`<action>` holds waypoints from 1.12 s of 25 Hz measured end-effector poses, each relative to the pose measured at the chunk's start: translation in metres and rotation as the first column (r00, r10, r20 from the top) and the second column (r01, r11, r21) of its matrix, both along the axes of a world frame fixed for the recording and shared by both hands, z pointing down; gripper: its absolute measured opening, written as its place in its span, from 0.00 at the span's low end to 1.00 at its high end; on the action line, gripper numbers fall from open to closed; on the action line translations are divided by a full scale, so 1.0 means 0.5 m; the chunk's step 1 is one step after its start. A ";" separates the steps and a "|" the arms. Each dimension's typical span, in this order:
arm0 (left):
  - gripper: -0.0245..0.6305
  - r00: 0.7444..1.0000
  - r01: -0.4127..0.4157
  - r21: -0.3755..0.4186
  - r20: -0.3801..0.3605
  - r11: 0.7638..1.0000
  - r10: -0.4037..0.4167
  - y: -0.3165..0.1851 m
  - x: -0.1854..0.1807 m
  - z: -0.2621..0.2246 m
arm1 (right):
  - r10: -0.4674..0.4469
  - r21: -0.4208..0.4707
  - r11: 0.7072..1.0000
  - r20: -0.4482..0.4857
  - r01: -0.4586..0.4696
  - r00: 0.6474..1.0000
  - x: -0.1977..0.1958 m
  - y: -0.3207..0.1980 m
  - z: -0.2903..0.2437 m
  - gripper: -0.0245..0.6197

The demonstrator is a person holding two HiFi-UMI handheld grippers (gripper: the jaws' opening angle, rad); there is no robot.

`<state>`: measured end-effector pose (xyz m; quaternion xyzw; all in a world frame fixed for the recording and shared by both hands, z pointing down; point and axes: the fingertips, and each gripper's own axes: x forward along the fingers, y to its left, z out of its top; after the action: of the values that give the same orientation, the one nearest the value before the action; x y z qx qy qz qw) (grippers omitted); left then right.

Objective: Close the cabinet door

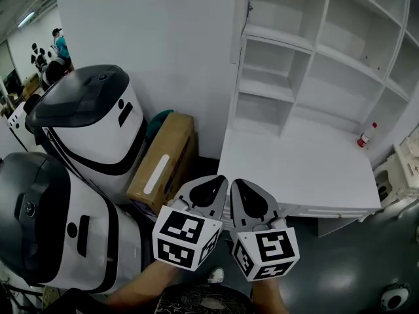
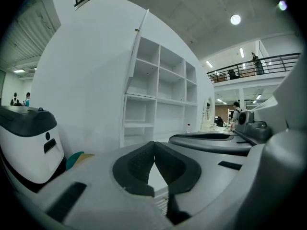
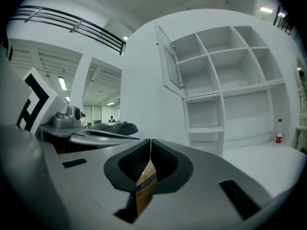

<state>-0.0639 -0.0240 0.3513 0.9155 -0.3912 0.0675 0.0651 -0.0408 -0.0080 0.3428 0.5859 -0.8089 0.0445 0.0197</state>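
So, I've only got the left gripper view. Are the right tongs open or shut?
Observer: Shut. In the right gripper view the right gripper has its tongs together at the tips.
Operator: Anything on the desk I should avoid?
Observer: A small red bottle stands upright at the far right of the desk, close to the shelves.
Operator: Are we at the cabinet door yet?
Observer: No. The head view shows the left gripper beside the right one by the desk's front left corner, well short of the cabinet door, which stands open at the shelves' upper left.
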 end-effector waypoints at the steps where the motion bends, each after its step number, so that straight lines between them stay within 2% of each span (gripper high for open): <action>1: 0.06 1.000 0.005 -0.001 0.004 1.000 -0.005 -0.006 0.007 0.000 | -0.006 0.002 1.000 0.006 0.006 1.000 0.007 -0.007 -0.001 0.07; 11: 0.06 0.995 0.100 0.012 0.025 0.995 -0.101 -0.071 0.041 -0.023 | -0.104 0.033 0.994 0.031 0.103 0.994 0.046 -0.073 -0.033 0.07; 19: 0.06 0.989 0.145 0.017 -0.010 0.989 -0.145 -0.120 0.033 -0.077 | -0.152 0.083 0.985 -0.005 0.152 0.988 0.043 -0.106 -0.091 0.07; 28: 0.06 0.991 0.124 0.054 -0.048 0.991 -0.122 -0.177 0.031 -0.153 | -0.137 0.172 0.975 -0.027 0.140 0.990 0.036 -0.154 -0.191 0.07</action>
<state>-0.0485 -0.1124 0.2748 0.8924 -0.4471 0.0316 0.0520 -0.0227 -0.0850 0.2473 0.5279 -0.8484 -0.0319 -0.0226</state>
